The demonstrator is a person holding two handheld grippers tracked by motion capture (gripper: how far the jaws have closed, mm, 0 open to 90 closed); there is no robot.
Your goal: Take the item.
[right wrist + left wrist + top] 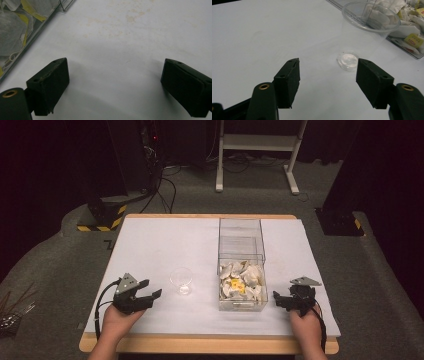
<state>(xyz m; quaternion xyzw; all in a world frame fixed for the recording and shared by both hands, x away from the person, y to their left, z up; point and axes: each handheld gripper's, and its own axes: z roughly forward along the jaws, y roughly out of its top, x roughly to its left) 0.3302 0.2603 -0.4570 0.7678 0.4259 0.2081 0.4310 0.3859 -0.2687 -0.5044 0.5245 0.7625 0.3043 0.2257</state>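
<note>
High view: clear plastic cup stands upright on white tabletop, just right of left gripper & ahead of its spread, empty fingers; it's the nearer one. Clear box of tea bags sits between cup and right gripper, fingers also apart, holding nothing.

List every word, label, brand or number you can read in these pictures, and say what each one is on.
No text can be read.
Yellow tags on the tea bags in the clear box: reddish print, too blurred to read.
Dark mark on the floor by the table's far left corner: partly hidden, unreadable.
Clear plastic cup, left gripper and right gripper: no lettering visible.
</note>
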